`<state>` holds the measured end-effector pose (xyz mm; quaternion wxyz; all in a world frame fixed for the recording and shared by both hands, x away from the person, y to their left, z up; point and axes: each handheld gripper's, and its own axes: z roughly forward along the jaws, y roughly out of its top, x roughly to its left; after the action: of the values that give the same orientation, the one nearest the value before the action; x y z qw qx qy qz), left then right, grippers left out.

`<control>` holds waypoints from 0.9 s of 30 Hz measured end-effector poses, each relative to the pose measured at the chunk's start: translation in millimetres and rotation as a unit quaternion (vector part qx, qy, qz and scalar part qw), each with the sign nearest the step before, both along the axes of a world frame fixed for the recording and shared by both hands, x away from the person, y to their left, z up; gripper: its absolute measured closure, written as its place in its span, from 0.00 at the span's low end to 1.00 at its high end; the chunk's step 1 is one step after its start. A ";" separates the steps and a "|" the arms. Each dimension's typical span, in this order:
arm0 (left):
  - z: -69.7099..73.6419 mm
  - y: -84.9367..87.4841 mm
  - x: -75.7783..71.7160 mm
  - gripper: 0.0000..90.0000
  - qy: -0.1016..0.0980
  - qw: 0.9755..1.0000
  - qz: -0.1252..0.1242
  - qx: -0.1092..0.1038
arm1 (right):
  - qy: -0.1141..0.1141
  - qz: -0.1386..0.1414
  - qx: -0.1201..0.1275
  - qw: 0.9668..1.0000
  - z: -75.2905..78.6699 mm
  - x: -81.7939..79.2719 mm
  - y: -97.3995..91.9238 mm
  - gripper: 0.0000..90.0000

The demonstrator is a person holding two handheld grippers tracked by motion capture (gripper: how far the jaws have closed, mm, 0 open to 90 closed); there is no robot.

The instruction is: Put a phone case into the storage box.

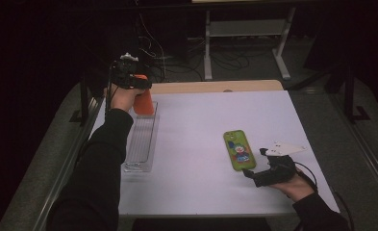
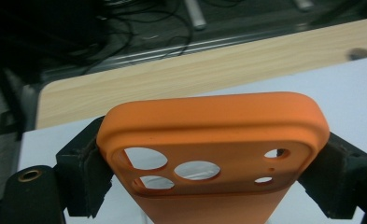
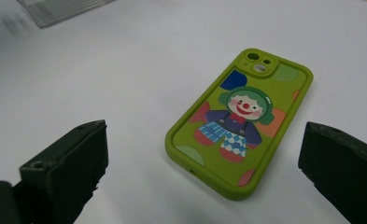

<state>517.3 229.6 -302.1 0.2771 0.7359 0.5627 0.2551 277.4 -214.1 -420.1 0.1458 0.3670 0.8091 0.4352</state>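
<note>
Holding 1 orange phone case (image 1: pixel 143 100) upright over the far end of 1 clear tray (image 1: pixel 141 144), the left gripper (image 1: pixel 134 82) clamps its sides.
1 green clown case (image 1: pixel 239 149) lies flat before the right gripper (image 1: pixel 257 176), jaws spread wide; the left gripper view reveals 3 round camera cutouts.

White table top (image 1: pixel 201 144), bare wood strip (image 1: pixel 215 86) along far edge. Beyond, metal frame (image 1: pixel 244 29) and cables (image 1: pixel 177 62) on floor.

No lettering can be read; the green phone case (image 3: pixel 239 123) bears a clown picture (wordless).
</note>
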 end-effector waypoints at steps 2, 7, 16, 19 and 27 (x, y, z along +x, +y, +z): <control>-5.3 -0.5 4.5 0.16 0.003 1.000 0.011 0.010 | -0.001 0.001 0.000 1.000 -0.2 0.4 -0.2 0.01; -19.1 -3.6 14.7 0.16 0.013 0.999 0.021 0.022 | -0.003 0.002 0.002 1.000 0.2 0.0 -1.1 0.01; -33.2 -10.4 20.2 0.15 0.028 0.999 0.027 0.028 | 0.002 -0.001 0.008 1.000 1.0 -0.2 -2.1 0.01; -36.5 -10.1 21.0 0.15 0.025 0.999 0.032 0.030 | 0.000 0.001 0.007 1.000 0.9 -0.1 -1.8 0.01; -43.1 -10.3 20.9 0.15 0.032 0.998 0.040 0.026 | 0.003 0.000 0.008 1.000 1.0 0.0 -1.8 0.01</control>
<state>538.2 219.3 -345.2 0.2291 0.7276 0.5935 0.2567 277.4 -215.9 -419.2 0.1406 0.3691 0.8060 0.4410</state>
